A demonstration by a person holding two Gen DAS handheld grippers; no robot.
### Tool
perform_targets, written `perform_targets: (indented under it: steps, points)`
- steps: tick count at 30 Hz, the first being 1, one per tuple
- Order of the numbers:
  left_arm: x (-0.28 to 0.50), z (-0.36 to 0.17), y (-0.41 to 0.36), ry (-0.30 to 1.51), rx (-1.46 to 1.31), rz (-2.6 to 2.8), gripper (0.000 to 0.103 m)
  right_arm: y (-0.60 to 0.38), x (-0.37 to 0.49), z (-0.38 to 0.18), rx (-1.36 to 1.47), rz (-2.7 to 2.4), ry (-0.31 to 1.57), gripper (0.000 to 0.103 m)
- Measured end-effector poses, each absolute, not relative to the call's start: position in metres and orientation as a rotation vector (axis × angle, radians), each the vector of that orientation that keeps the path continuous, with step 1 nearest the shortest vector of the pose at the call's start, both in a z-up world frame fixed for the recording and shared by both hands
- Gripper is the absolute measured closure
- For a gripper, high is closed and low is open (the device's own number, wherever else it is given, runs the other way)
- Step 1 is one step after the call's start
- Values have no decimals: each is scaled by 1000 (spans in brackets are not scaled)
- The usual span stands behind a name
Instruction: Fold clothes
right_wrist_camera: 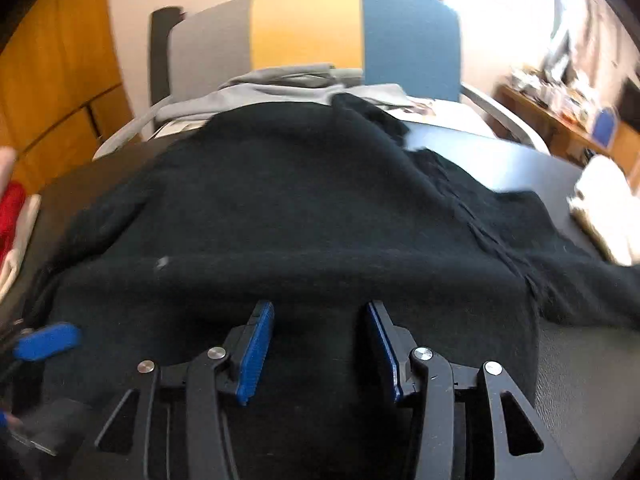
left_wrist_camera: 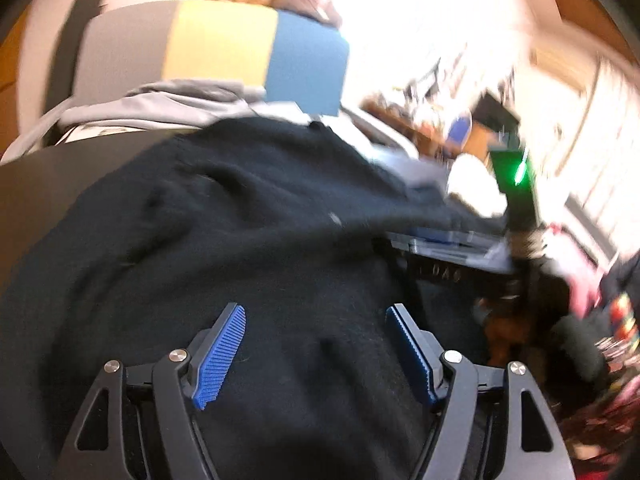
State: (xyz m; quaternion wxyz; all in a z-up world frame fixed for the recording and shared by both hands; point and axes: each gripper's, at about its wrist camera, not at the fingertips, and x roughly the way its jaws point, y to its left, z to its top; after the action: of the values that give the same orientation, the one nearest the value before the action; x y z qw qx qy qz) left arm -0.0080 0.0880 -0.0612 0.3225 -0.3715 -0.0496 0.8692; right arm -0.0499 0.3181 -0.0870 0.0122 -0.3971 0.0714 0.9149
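Your black knit garment (right_wrist_camera: 304, 208) lies spread across the dark bench (right_wrist_camera: 500, 156), filling the middle of both views and running away from you toward the chair (right_wrist_camera: 352, 32) with grey, yellow and blue panels at the top of the frame. Its near edge sits right under both tools, so the cloth lies straight ahead and just below each one, with its long axis running left to right across the right wrist view. A ridge — a seam or a folded-over edge — slants from upper centre down to the lower right of that view, and beyond it a flap trails off to the right edge.

Your left hand-held gripper (left_wrist_camera: 316, 354) hangs over the garment with its blue pads spread wide and nothing between them. Your right hand-held gripper (right_wrist_camera: 320, 350) is the same: jaws apart, no cloth pinched, black knit showing in the gap.

A grey garment (right_wrist_camera: 280, 88) lies on the chair seat beyond, and something pale (right_wrist_camera: 604, 204) rests on the bench at the right edge.

Judging by the ridge, the cloth could be mid-fold or simply lying rumpled; the views do not settle which. Both tools are about equally close to the near edge — the right one is nearer the slanting ridge and the trailing flap, the left nearer the bulk in the left wrist view.
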Motion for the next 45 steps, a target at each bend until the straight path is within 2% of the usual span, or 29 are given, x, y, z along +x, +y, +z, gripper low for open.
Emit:
perform_targets:
  steps: [7,13,18,22,24,25,26,28,35,39,40,43,45]
  points:
    - [18,-22,-52,-295,-943,2631,28,315,-48,-91,-1235,2825,174,49]
    - [36,-35,-150,-393,-1193,2790,28,318,-46,-90,-1234,2836,163,46]
    - [44,-61,-158,-602,-1305,2623,27,318,-45,-89,-1236,2842,161,44]
    - [37,-65,-129,-528,-1326,2604,29,320,-44,-89,-1237,2848,162,43]
    - [32,-58,-115,-455,-1308,2617,58,320,-44,-89,-1237,2849,164,42]
    - [29,-54,-108,-419,-1298,2622,88,320,-44,-89,-1237,2850,166,42]
    - [26,-51,-101,-383,-1289,2628,94,320,-44,-89,-1237,2851,167,42]
    - [19,-36,-91,-291,-1251,2650,94,320,-44,-89,-1237,2852,165,41]
    - [-39,82,-98,104,-988,2891,94,319,-43,-89,-1239,2853,155,40]
    - [-83,127,-105,290,-920,3015,94,319,-44,-89,-1241,2853,143,39]
    - [-92,129,-106,281,-944,3025,94,319,-44,-90,-1242,2852,138,39]
    - [-97,121,-103,161,-1028,2928,80,320,-44,-90,-1242,2856,145,38]
    - [-84,100,-91,157,-1053,2855,76,321,-43,-90,-1242,2860,157,38]
